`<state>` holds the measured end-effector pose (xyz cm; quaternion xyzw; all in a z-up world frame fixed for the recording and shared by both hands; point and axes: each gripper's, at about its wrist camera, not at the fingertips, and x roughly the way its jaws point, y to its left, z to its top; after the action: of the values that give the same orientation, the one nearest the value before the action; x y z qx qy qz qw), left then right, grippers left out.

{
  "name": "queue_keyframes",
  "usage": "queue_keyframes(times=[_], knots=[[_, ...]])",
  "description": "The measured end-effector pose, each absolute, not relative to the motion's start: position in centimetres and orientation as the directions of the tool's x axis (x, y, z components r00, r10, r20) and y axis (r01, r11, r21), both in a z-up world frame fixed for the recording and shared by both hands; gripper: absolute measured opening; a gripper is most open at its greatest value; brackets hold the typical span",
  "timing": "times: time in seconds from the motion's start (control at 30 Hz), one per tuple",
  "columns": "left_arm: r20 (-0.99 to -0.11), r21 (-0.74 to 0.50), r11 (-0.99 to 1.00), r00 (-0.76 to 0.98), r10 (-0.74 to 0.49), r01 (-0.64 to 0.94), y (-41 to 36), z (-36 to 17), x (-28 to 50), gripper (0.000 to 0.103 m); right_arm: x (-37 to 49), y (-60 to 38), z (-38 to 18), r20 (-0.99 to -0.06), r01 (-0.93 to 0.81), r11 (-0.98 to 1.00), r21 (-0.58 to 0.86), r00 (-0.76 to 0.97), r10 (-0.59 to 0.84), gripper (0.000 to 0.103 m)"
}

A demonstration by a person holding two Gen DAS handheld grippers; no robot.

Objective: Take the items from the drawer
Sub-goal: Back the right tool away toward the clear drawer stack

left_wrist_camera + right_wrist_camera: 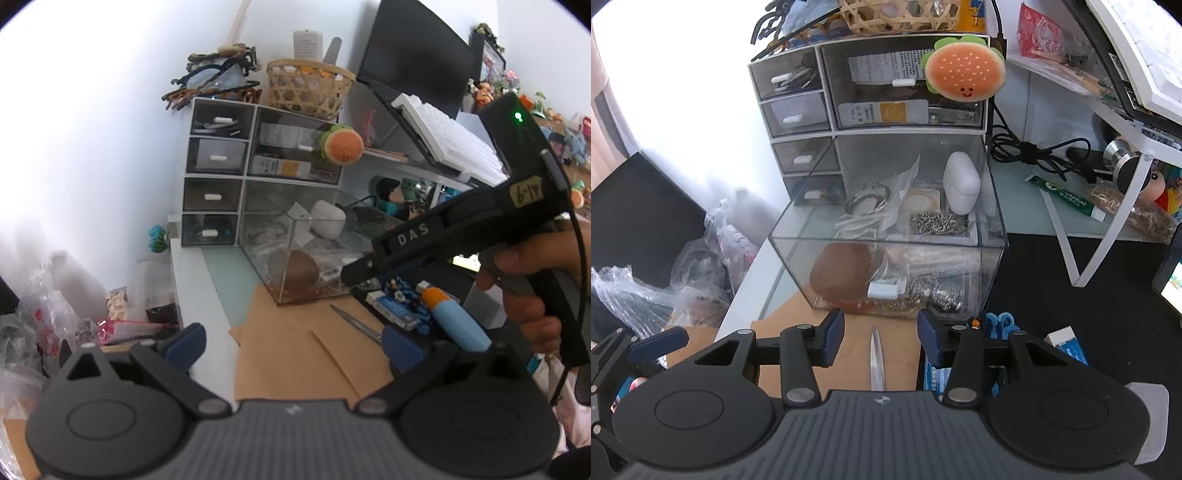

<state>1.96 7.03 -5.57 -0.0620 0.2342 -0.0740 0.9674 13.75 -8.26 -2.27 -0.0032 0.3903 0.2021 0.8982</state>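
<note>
Apparently nothing is out yet: the drawer (886, 236) stands pulled open and full, brown pouch (844, 275) at its front; right gripper (881, 341) and left gripper (291, 345) are spread, empty.

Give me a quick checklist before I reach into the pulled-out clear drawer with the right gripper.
1. Clear drawer pulled out, top open: ok.
2. Right gripper open and holding nothing: ok.
3. Right gripper lined up with the drawer: ok, it faces the front wall but sits in front of it, not above the opening.
4. Target in view: ok, the brown egg-shaped item lies at the front left and the white case stands at the back right.
5. Approach path free: not ok, a metal blade lies on the brown paper between the fingers.
6. Left gripper out of the way: ok, open, empty, off to the side.
</note>
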Motion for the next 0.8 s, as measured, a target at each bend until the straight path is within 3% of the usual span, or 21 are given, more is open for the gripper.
queue_keyframes(times=[0.8], knots=[[-0.454, -0.161, 0.982, 0.876, -0.164, 0.1, 7.7, -5.9, 2.2, 0.103, 15.3, -7.8, -2.2, -0.688, -0.384, 0.918, 0.102, 0.639, 0.344, 0.048]])
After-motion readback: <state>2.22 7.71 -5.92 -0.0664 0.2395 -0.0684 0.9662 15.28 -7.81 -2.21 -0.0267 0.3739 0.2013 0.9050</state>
